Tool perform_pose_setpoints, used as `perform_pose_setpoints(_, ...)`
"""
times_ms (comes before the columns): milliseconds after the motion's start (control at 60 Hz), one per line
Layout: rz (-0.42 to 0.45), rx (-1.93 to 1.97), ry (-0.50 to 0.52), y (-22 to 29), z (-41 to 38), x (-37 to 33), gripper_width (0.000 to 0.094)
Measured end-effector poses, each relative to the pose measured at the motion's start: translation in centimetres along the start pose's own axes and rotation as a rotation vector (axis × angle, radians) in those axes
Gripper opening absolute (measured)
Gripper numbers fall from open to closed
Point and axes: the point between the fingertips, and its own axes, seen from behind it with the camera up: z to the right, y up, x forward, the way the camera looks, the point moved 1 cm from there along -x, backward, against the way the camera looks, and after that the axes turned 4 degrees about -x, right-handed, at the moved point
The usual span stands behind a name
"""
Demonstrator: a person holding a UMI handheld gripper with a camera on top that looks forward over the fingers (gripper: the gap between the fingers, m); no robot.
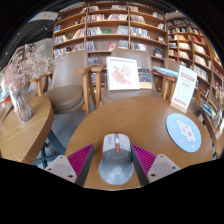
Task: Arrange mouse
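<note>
A grey computer mouse [115,158] with an orange stripe near its wheel lies on the round wooden table [150,115]. It sits between my gripper's [113,150] two fingers, its front pointing away from me. The pink pads [80,158] stand on either side of it, and a strip of wood shows between the left pad and the mouse. The fingers are open about it. A round light-blue mouse mat [183,131] with a printed figure lies on the same table, ahead and to the right of the fingers.
An upright display card [123,73] stands at the table's far edge and a white standing sign [184,87] at its right. A second round table [25,125] with a vase of flowers [22,85] is to the left. Chairs and bookshelves [110,25] lie beyond.
</note>
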Motion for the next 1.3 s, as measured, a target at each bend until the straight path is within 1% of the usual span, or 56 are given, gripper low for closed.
perform_pose_setpoints(33,0.003,-0.003,-0.009,0.1,0.3,0.2,0.0677)
perform_pose_setpoints(50,0.005,-0.004,-0.016,0.1,0.5,0.2,0.0613)
perform_pose_setpoints(67,0.008,-0.006,-0.023,0.2,0.7,0.3,0.0521)
perform_pose_setpoints(133,0.005,-0.003,-0.008,0.2,0.5,0.3,0.0499)
perform_pose_setpoints(150,0.002,-0.01,-0.003,0.2,0.4,0.3,0.0481)
perform_pose_setpoints(283,0.024,0.0,0.038,1.7,0.8,-1.2,0.0464)
perform_pose_setpoints(383,0.075,-0.001,0.059,4.7,2.6,-3.2,0.0464)
perform_pose_setpoints(467,0.109,0.016,0.07,7.2,5.8,-4.3,0.0465)
perform_pose_setpoints(533,0.13,-0.002,0.049,8.9,9.5,-4.7,0.0465)
perform_pose_setpoints(567,0.146,-0.011,0.022,9.6,11.9,-4.5,0.0464)
perform_pose_setpoints(600,0.144,-0.02,-0.018,9.9,14.4,-4.2,0.0464)
perform_pose_setpoints(667,0.13,-0.002,-0.077,9.6,19.4,-3.3,0.0463)
perform_pose_setpoints(733,0.113,0.009,-0.082,8.9,22.5,-2.0,0.0465)
perform_pose_setpoints(883,0.054,0.031,-0.119,5.4,27.9,1.2,0.0461)
perform_pose_setpoints(1017,0.014,0.053,-0.092,2.4,29.1,3.4,0.0462)
perform_pose_setpoints(1150,-0.003,0.07,-0.082,0.8,29.4,4.1,0.0508)
perform_pose_setpoints(1200,-0.007,0.064,-0.07,0.5,29.3,4.2,0.056)
perform_pose_setpoints(1217,-0.008,0.058,-0.069,0.4,29.3,4.2,0.0592)
perform_pose_setpoints(1283,0.004,0.034,-0.108,0.9,30.0,4.0,0.0852)
perform_pose_setpoints(1300,0.005,0.024,-0.116,0.9,30.1,3.9,0.0866)
